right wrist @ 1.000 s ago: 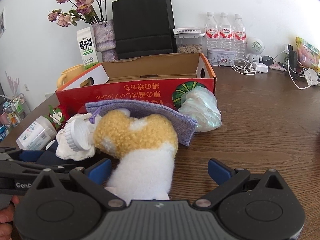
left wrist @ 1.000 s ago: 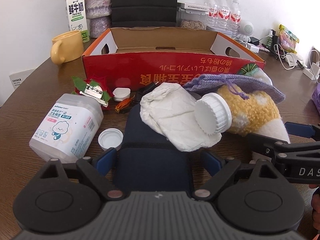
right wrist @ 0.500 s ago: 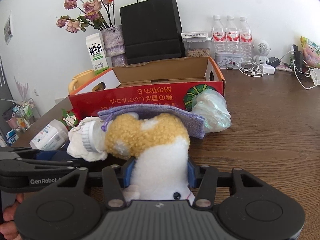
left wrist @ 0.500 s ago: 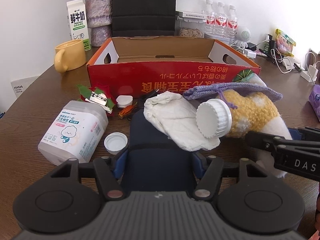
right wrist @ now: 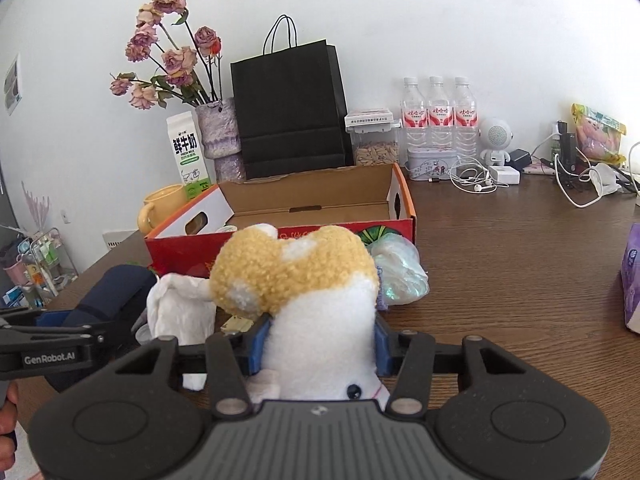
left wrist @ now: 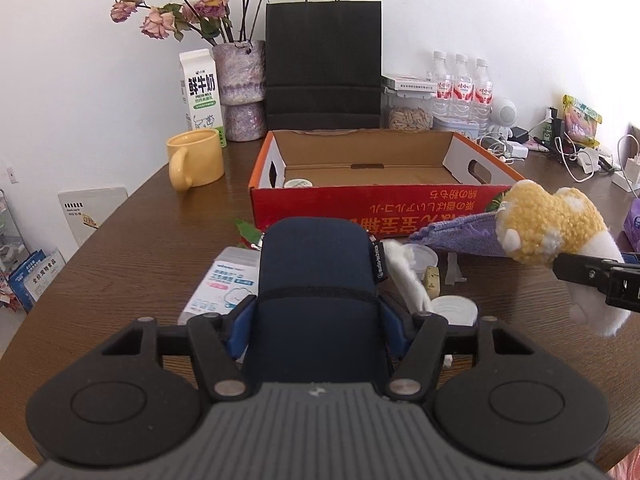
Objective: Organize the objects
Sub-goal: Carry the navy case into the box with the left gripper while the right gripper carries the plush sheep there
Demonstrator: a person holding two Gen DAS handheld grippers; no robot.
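My left gripper (left wrist: 316, 316) is shut on a navy blue soft case (left wrist: 316, 256), which is raised over the table and points at the open red cardboard box (left wrist: 360, 204). A white cloth (left wrist: 408, 276) hangs against the case's right side. My right gripper (right wrist: 320, 344) is shut on the white body of a yellow-and-white plush toy (right wrist: 292, 272), also lifted. In the left wrist view the plush toy (left wrist: 548, 224) is at the right, with a purple knitted cloth (left wrist: 460, 236) draped from it. The box (right wrist: 280, 216) holds a small round tub (left wrist: 298, 183).
A cotton-swab jar (left wrist: 224, 288), a white lid (left wrist: 454, 308) and a small clear cup (left wrist: 420, 258) lie under the case. A crumpled plastic bag (right wrist: 400, 272) sits by the box's right corner. A yellow mug (left wrist: 196, 158), milk carton (left wrist: 202, 96), black bag (left wrist: 324, 64) and bottles (left wrist: 460, 88) stand behind.
Both grippers closed, the left on the case and the right on the plush toy, then rose with them. The white cloth slid off the case's top to its right side.
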